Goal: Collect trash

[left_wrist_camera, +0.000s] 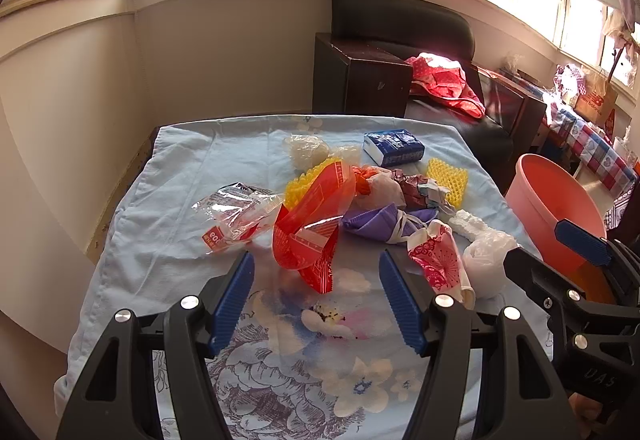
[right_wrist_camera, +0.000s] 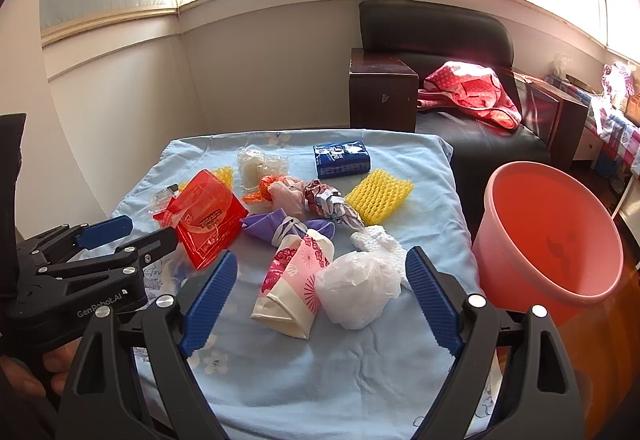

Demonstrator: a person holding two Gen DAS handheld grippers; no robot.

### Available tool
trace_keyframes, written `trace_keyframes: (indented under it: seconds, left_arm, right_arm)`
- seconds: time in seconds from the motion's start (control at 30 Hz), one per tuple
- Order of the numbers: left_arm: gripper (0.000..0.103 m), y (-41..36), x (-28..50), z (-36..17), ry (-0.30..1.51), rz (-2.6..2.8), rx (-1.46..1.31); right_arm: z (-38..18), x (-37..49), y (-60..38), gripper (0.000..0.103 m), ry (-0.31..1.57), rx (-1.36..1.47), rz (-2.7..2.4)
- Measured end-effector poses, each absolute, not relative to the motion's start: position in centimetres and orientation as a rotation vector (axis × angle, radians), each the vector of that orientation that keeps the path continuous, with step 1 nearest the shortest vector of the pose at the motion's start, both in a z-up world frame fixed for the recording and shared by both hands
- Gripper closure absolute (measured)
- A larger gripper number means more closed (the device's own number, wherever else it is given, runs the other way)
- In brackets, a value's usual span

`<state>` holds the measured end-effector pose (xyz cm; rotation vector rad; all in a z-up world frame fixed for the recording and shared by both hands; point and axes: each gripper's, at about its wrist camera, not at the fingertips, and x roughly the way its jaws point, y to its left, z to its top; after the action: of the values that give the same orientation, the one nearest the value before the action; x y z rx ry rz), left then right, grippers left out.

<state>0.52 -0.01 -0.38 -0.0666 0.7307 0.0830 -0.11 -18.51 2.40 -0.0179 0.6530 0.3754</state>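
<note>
Both tools stand wide, holding nothing. In the left wrist view, the left tool (left_wrist_camera: 316, 304) sits low in the frame over the desk's pale blue flowered cloth (left_wrist_camera: 168, 168), just below a crumpled red transparent plastic wrapper (left_wrist_camera: 310, 224). In the right wrist view, the right tool (right_wrist_camera: 322, 300) frames a white crumpled plastic bag (right_wrist_camera: 358, 290) and a pink-and-cream paper cup (right_wrist_camera: 294, 286) at centre. A salmon-pink plastic bucket (right_wrist_camera: 554, 240) stands at right, beside the desk.
</note>
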Motion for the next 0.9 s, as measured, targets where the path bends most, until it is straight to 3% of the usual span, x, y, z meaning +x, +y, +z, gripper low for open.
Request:
trace_keyframes:
  seconds: [0.9]
  left_arm:
    - [0.039, 0.8, 1.5, -0.3, 0.723, 0.084, -0.078]
  right_arm:
    - [2.7, 0.7, -19.4, 0.016, 0.636, -0.029, 0.413]
